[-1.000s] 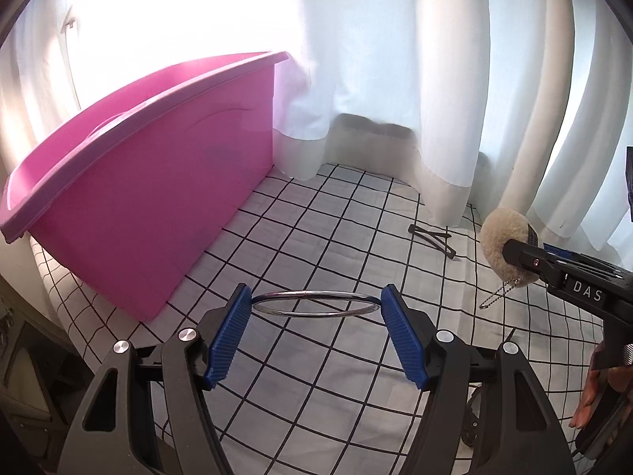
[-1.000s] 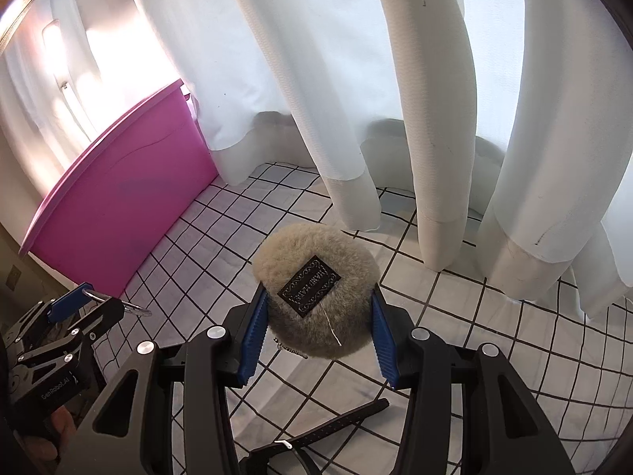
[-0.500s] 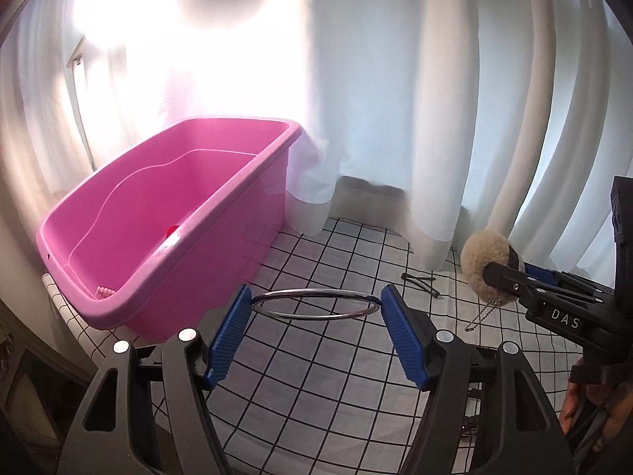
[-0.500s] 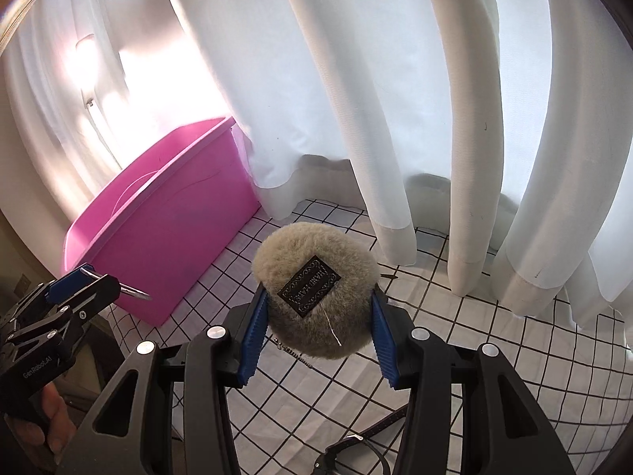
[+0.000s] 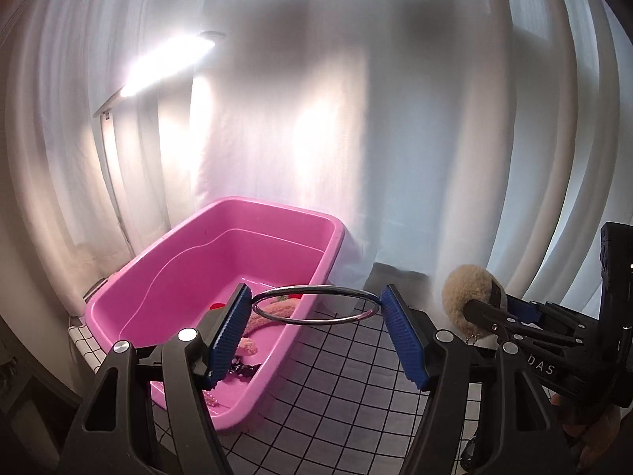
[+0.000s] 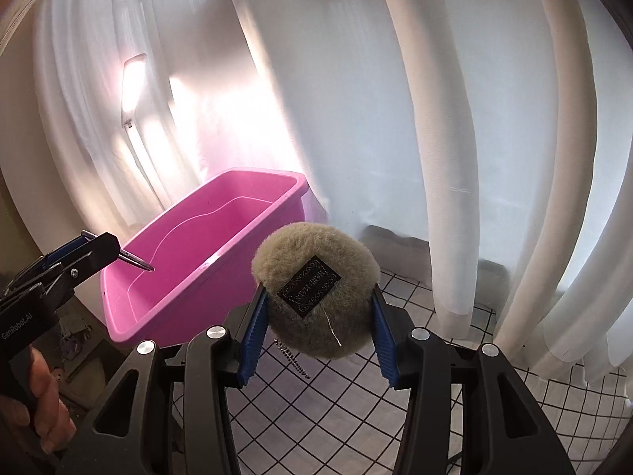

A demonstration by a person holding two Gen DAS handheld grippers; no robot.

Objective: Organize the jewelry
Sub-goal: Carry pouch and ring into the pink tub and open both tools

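Observation:
My left gripper (image 5: pixel 316 336) is shut on a silver bangle (image 5: pixel 314 304) and holds it in the air above the near right corner of the pink bin (image 5: pixel 221 277). The bin holds several small pieces, among them a beige fuzzy item (image 5: pixel 273 310) and dark beads (image 5: pixel 241 370). My right gripper (image 6: pixel 316 340) is shut on a beige fluffy pom-pom charm (image 6: pixel 316 293) with a black label and a short ball chain (image 6: pixel 290 360). It hangs in the air right of the bin (image 6: pixel 205 253). The left gripper with the bangle (image 6: pixel 136 261) shows in the right wrist view over the bin.
A white cloth with a black grid (image 5: pixel 340 388) covers the table. White curtains (image 6: pixel 435 118) hang close behind the bin and the table. A bright lamp (image 5: pixel 166 63) glows behind the curtain at the left.
Both grippers have risen and moved toward the bin with their loads. The left one now looks down into the bin, whose contents have come into view.

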